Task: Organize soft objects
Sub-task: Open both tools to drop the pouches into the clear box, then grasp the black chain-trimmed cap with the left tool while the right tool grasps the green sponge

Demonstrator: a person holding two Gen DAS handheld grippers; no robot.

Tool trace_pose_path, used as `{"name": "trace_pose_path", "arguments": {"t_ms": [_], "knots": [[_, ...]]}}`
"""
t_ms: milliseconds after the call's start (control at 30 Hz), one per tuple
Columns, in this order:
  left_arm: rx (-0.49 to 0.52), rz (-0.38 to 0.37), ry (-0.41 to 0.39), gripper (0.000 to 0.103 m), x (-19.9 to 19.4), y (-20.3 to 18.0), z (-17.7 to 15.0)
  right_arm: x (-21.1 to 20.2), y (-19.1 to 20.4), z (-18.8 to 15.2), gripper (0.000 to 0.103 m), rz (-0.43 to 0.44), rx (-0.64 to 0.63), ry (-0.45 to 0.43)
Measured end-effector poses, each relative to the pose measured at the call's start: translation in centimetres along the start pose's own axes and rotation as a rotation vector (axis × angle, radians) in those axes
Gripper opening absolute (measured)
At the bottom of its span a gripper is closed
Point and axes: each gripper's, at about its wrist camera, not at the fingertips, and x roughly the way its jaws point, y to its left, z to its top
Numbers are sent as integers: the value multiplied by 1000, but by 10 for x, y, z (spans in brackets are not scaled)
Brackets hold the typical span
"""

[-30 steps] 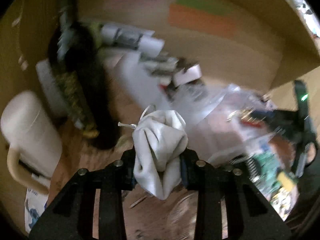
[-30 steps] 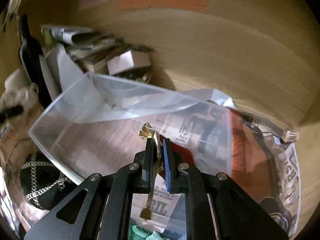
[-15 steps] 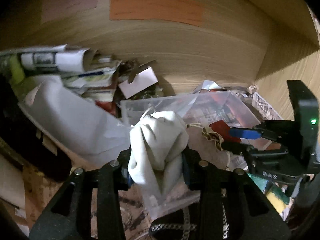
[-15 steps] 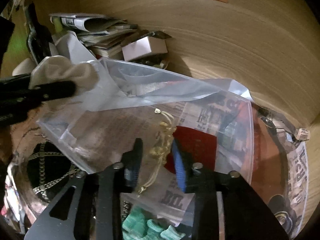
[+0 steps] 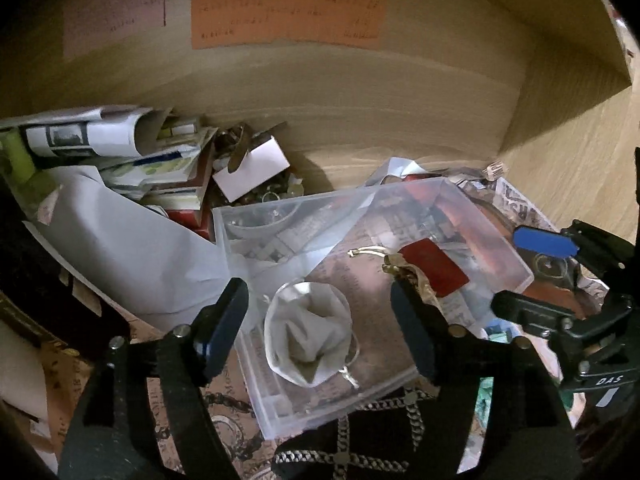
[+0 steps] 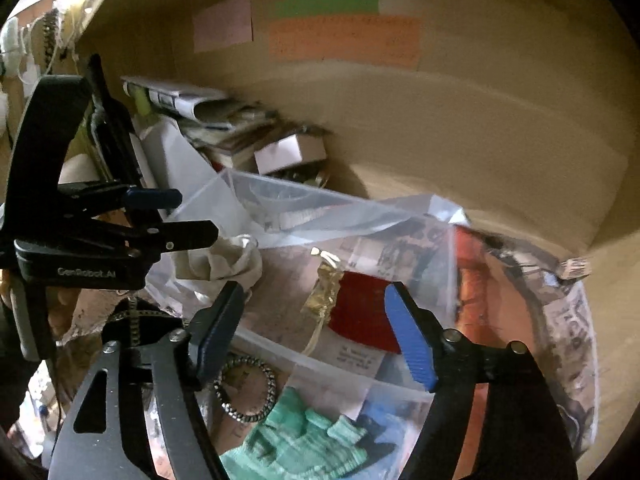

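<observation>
In the clear box [image 5: 472, 216] a white pouch [image 5: 308, 336] and gold pouch [image 6: 326, 288] already lie; both tongs [image 5: 320, 320] [image 6: 312, 332] gape wide, holding nothing. Green gloves [image 6: 304, 440] remain outside.

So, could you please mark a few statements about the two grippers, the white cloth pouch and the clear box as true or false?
1. The left gripper is shut on the white cloth pouch. False: its jaws stand wide open and the pouch lies free.
2. The pouch lies inside the clear plastic box. True.
3. The right gripper is open. True.
4. The gold drawstring pouch is clamped in the right gripper. False: it lies in the box, ungripped.
5. Green and orange paper strips are on the wooden back wall. True.
</observation>
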Motion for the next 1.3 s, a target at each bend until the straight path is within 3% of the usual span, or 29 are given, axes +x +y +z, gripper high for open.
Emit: {"name": "trace_pose_path", "arguments": {"t_ms": [133, 267, 433, 667, 1067, 1167, 1300], "knots": [[5, 6, -43, 86, -22, -7, -6, -23, 1, -3, 80, -27, 2, -57], [17, 26, -73, 94, -42, -12, -18, -45, 3, -14, 81, -53, 7, -93], [25, 23, -87, 96, -63, -18, -41, -62, 5, -39, 82, -96, 17, -98], [37, 14, -65, 97, -71, -29, -73, -67, 9, -81, 82, -116, 68, -37], [31, 3, 31, 97, -42, -38, -113, -66, -7, -127, 82, -98, 220, 25], [10, 2, 27, 93, -36, -37, -113, -66, -9, -133, 76, -80, 242, 33], [-14, 4, 21, 81, -31, -33, -112, -62, -10, -139, 59, -44, 257, 59]]}}
